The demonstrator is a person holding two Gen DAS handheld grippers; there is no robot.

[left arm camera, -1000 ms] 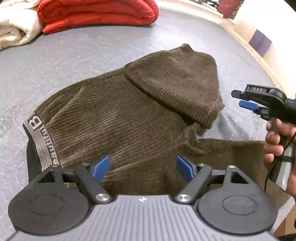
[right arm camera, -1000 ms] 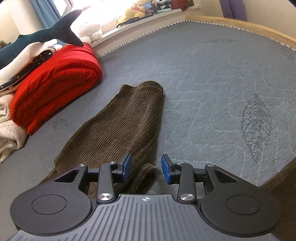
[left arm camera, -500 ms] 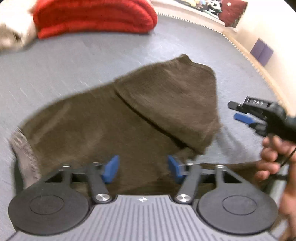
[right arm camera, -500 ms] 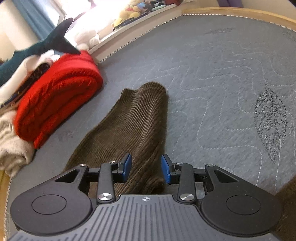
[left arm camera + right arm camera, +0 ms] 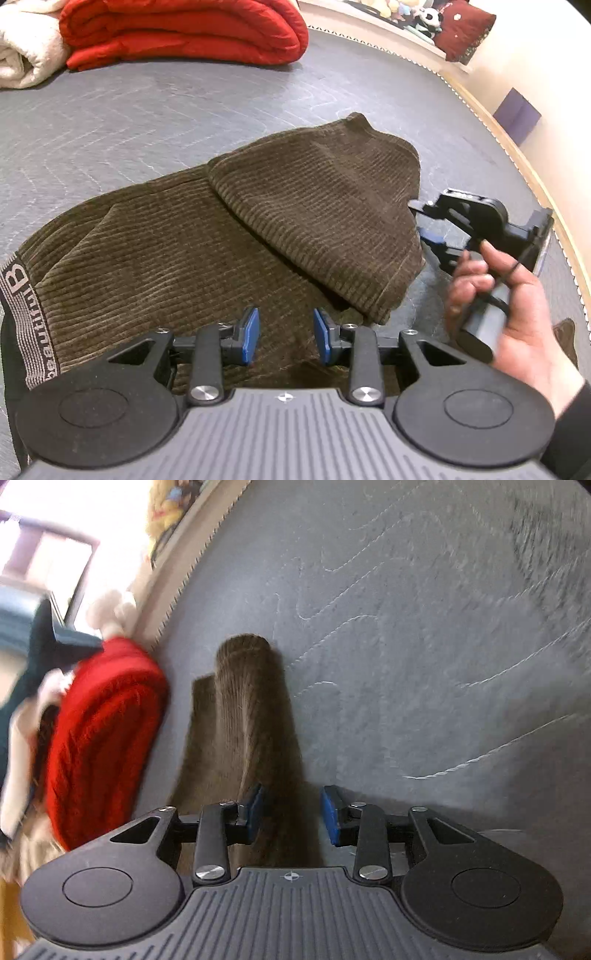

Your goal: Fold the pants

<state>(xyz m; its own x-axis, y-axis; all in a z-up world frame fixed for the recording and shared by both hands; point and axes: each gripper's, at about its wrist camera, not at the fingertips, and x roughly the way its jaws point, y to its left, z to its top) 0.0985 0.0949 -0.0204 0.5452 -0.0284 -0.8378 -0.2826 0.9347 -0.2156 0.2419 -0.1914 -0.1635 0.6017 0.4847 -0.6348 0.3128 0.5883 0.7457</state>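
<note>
On the grey quilted bed cover (image 5: 155,110) lie the brown corduroy pants (image 5: 177,240), spread flat w/ one leg folded back over the rest; waistband (image 5: 22,317) sits at the left edge of the left wrist view, partly cut off by the frame.

Left tongs (image 5: 285,336) point steeply down over the pants near their lower edge. Jaws are closing; blue pads (image 5: 251,334) stand apart w/ corduroy seen below the gap, but the pads don't press on cloth as far as the view shows.

Right tongs (image 5: 424,230), seen from the left wrist cam, lie turned on their side at the right edge of the folded leg, tips just beside the cloth. Right hand (image 5: 517,314) wraps the handle, fingers curled, a dark sleeve at the wrist; hand is motion-blurred. From the right wrist cam the same tongs (image 5: 291,812) point down along the folded leg (image 5: 251,709); jaws stand part open, a ridge of brown cloth runs up between them. Whether the pads touch it is hard to tell: the cloth there is dark & smeared, a gap shows on the right pad's side.

Far side: a folded red blanket (image 5: 184,33) & a cream blanket (image 5: 26,48), the latter cut by the frame. Right wrist view is blurred overall; plush toys by the window (image 5: 48,557) can't be made out clearly.
</note>
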